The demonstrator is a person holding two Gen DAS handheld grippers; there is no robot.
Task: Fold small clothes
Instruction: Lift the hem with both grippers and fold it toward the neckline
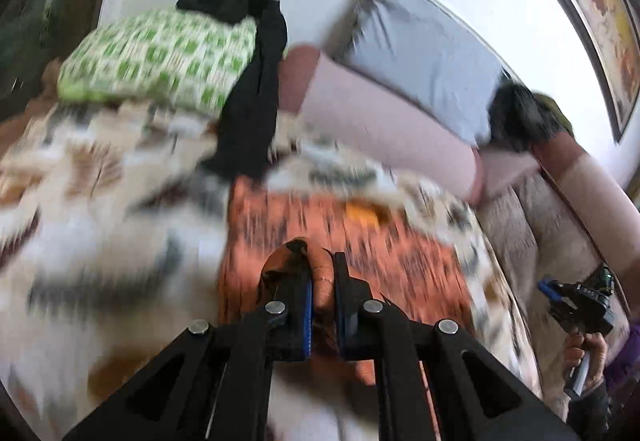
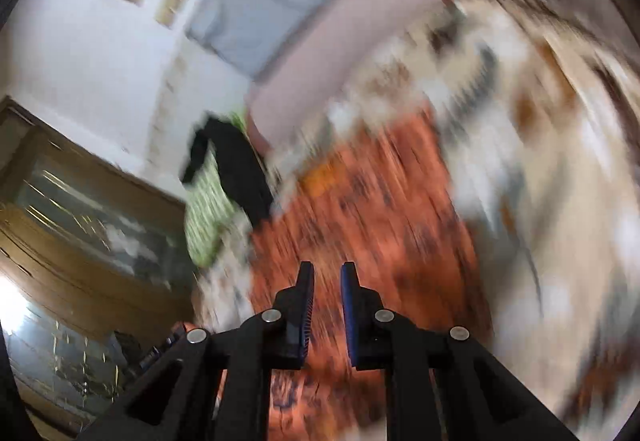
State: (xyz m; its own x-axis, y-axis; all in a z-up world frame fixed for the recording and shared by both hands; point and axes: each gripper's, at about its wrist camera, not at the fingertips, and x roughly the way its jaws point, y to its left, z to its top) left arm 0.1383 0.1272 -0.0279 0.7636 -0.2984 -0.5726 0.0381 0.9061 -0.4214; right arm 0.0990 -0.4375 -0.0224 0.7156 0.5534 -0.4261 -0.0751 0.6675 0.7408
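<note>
An orange garment with a dark pattern lies spread on a patterned bedspread. My left gripper is shut on a bunched edge of it, and a roll of orange cloth sticks up between the two pads. In the right wrist view the same garment fills the middle, badly blurred. My right gripper has its jaws nearly together, and a fold of the orange cloth hangs just beneath them. That gripper also shows at the right edge of the left wrist view, held by a hand.
A green checked pillow with a black garment draped over it lies at the back left. A grey pillow and a pink bolster lean on the white wall. A wooden glass-fronted cabinet stands to the left.
</note>
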